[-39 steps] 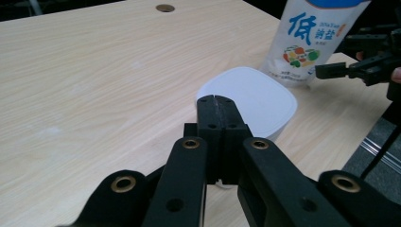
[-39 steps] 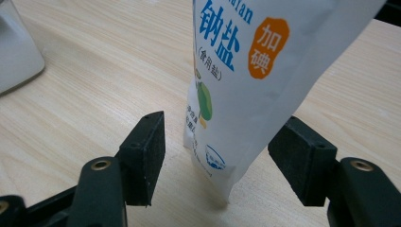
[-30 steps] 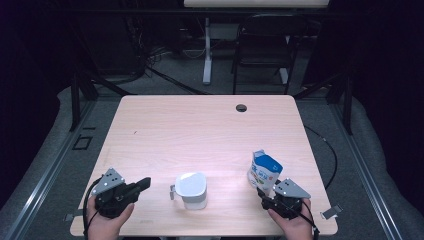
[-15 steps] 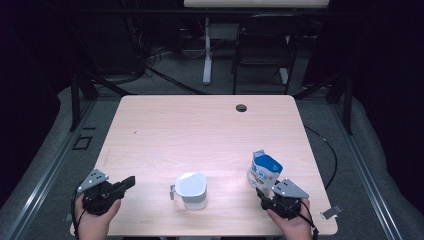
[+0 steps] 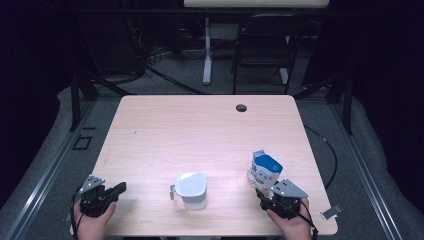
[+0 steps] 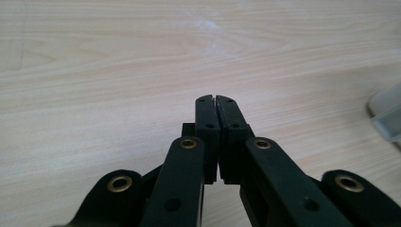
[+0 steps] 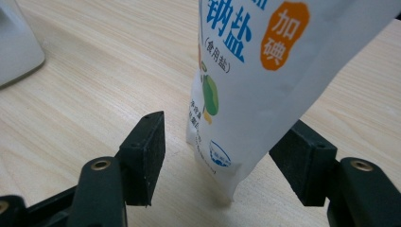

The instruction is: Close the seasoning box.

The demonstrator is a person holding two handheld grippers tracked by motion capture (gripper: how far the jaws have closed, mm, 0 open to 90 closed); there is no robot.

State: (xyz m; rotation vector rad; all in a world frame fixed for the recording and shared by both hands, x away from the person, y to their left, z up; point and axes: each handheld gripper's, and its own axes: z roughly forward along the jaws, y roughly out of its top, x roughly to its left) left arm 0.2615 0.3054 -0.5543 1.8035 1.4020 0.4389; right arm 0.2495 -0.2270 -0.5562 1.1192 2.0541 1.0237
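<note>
The salt bag [image 5: 264, 171] stands upright just right of the white container [image 5: 191, 190], its base between the right gripper's [image 7: 227, 158] wide-open jaws, untouched, seemingly lined up for a grasp. The left gripper [image 6: 216, 101], closed and empty, rests well left of the container.

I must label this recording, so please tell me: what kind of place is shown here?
Probably a lab or recording room, not a home. A bare light wooden table stands on grey carpet, black cables trail behind it, and dark curtains close off the sides.
</note>
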